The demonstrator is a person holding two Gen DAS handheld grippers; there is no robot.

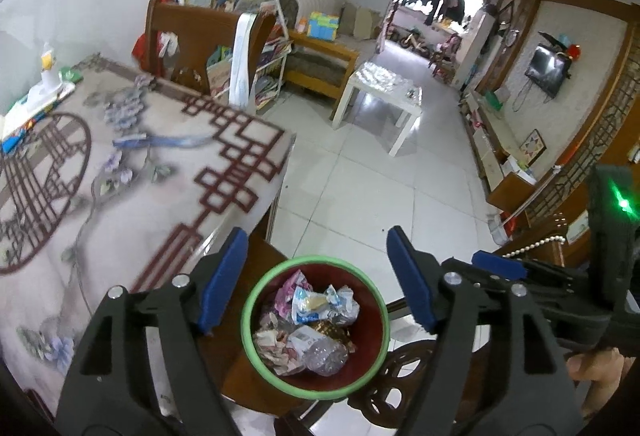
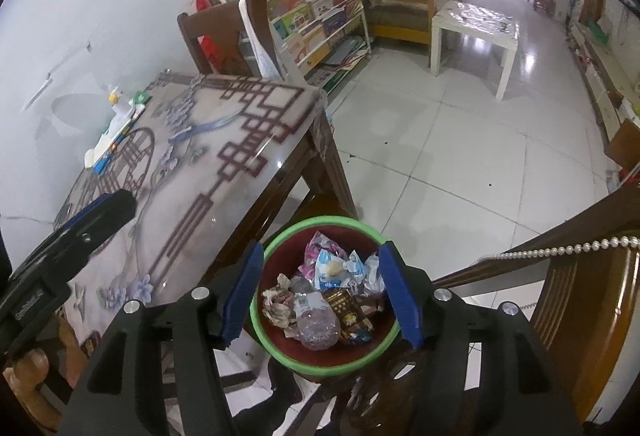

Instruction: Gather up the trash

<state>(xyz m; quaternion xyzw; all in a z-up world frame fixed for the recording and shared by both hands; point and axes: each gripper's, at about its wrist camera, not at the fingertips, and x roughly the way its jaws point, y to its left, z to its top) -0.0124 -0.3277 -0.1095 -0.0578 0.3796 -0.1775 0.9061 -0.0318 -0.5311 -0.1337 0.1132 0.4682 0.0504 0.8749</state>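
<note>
Left wrist view: the left gripper point(image 1: 316, 280) hangs with jaws apart and empty above the bin point(image 1: 372, 356), which stands on a chair point(image 1: 256, 368) beside the table point(image 1: 120, 195) and holds the trash point(image 1: 312, 324).

Right wrist view: the right gripper point(image 2: 320, 292), jaws apart and empty, hangs over the bin point(image 2: 280, 348); crumpled trash point(image 2: 324, 296) lies inside.

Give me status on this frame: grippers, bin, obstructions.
Left hand-held gripper open, empty. Right hand-held gripper open, empty. Both above green-rimmed bin holding crumpled wrappers and plastic bottle. Nothing in the way.
</note>
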